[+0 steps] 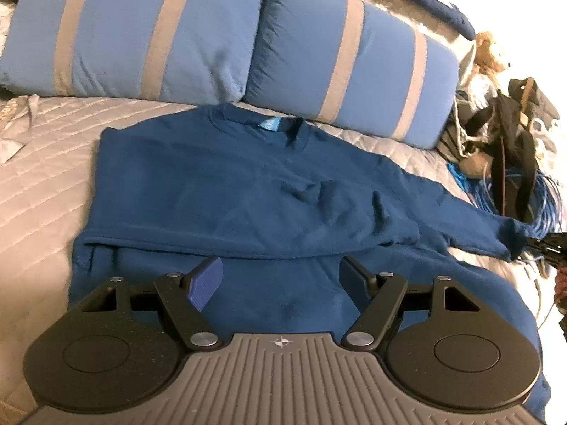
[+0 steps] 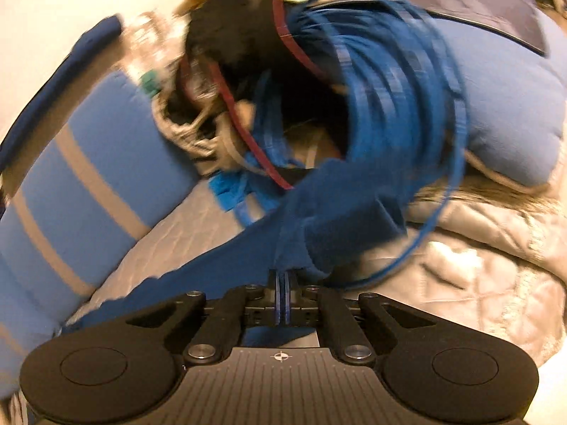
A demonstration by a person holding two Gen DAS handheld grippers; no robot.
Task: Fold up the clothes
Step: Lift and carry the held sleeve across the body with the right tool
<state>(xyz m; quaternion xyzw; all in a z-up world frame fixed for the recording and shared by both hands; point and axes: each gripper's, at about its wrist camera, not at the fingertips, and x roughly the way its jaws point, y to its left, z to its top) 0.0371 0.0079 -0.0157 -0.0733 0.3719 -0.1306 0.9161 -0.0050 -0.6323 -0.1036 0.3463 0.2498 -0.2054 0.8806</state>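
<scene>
Folding judged half done: dark blue fleece sweatshirt (image 1: 226,177) has one sleeve laid across, other sleeve's cuff (image 2: 340,233) pinched in closed right gripper (image 2: 282,283), left gripper (image 1: 280,276) wide open, empty.

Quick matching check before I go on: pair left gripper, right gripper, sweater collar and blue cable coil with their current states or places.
Things:
1. left gripper
2. right gripper
3. sweater collar
4. cable coil

States or places:
A. beside the sleeve end
B. shut on the sleeve
C. next to the striped pillows
D. open above the hem

Pairs: 1-D, 2-B, 3-C, 4-A
</scene>
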